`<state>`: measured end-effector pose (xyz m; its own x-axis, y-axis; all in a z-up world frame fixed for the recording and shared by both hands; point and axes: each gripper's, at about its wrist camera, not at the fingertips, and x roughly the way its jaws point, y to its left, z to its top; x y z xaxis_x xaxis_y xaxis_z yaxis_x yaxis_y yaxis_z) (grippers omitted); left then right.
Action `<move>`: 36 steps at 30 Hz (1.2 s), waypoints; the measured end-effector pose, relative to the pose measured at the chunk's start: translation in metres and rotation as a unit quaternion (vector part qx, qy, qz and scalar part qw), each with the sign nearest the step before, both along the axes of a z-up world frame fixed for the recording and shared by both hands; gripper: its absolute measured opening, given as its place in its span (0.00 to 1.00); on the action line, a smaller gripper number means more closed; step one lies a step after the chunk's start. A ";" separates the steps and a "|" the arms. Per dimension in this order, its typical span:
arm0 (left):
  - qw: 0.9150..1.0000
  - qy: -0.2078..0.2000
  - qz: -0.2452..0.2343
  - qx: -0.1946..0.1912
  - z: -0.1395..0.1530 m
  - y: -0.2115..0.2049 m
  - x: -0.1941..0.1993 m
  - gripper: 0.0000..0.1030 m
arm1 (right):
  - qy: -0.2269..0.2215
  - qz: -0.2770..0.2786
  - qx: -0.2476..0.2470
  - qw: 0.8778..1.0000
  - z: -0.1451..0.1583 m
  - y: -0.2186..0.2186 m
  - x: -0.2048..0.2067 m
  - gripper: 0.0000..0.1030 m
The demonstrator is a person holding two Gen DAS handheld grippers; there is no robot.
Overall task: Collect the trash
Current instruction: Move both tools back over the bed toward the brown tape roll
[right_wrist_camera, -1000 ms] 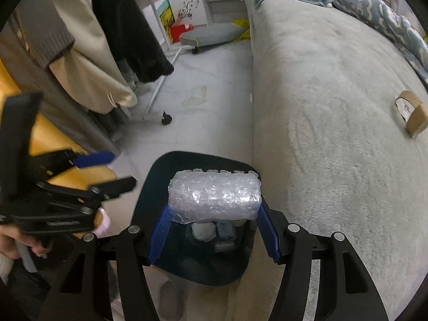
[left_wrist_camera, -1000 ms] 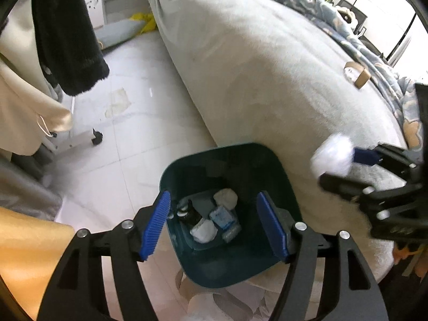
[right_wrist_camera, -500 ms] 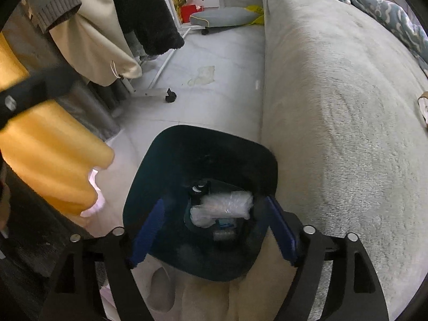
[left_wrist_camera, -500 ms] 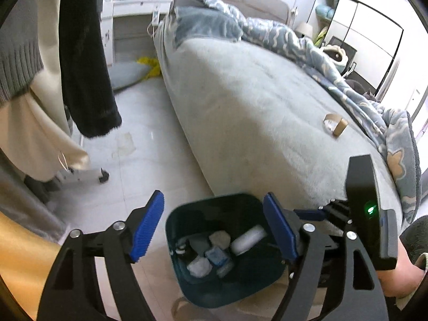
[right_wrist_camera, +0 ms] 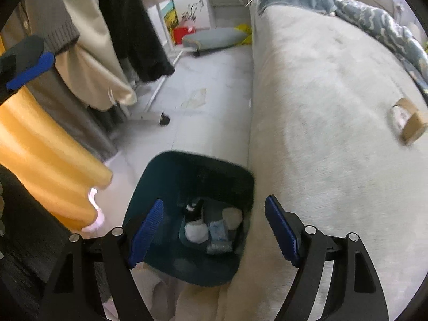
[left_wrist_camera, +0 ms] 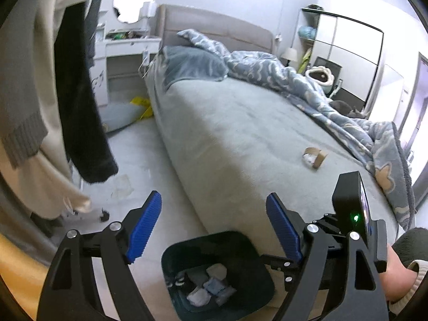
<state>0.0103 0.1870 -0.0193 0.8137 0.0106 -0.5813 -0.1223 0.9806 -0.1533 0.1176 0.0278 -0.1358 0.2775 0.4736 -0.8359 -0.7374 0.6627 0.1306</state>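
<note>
A dark teal trash bin (right_wrist_camera: 227, 174) stands on the floor against the bed's side, with several pieces of trash (right_wrist_camera: 211, 230) in its bottom. It also shows in the left wrist view (left_wrist_camera: 251, 248). My right gripper (right_wrist_camera: 214, 230) is open and empty above the bin. My left gripper (left_wrist_camera: 214, 227) is open and empty, higher up and looking over the bed. A brown cardboard tape roll (left_wrist_camera: 315, 157) lies on the bed's grey cover; it also shows in the right wrist view (right_wrist_camera: 408, 120).
A grey bed (left_wrist_camera: 240, 133) with a blue duvet (left_wrist_camera: 307, 88) fills the right. Hanging clothes (right_wrist_camera: 107, 40) on a wheeled rack stand left. A yellow cloth (right_wrist_camera: 40, 147) hangs at left. A grey cushion (right_wrist_camera: 214, 37) lies on the tiled floor.
My right gripper opened and dropped the bubble-wrap roll into the bin. My left gripper rose and tilted up from the bin toward the bed.
</note>
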 end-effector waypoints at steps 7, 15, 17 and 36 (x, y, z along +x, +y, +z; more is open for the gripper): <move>0.999 -0.029 -0.034 0.013 0.021 -0.026 0.019 0.84 | -0.017 -0.035 0.024 0.999 0.023 -0.037 0.020 0.81; 0.996 -0.028 -0.077 0.018 0.020 -0.065 0.055 0.84 | -0.027 -0.103 0.068 0.992 0.055 -0.102 0.060 0.84; 0.996 -0.025 -0.085 0.020 0.017 -0.073 0.063 0.84 | -0.029 -0.117 0.070 0.990 0.058 -0.120 0.070 0.84; 0.991 0.007 -0.135 0.024 -0.024 -0.105 0.146 0.85 | -0.010 -0.175 0.122 0.977 0.044 -0.184 0.132 0.86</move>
<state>0.1562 0.0818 -0.0438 0.7823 -0.1781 -0.5969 0.1436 0.9840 -0.1055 0.2500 -0.1561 -0.0923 0.4727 0.5311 -0.7032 -0.4749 0.8257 0.3044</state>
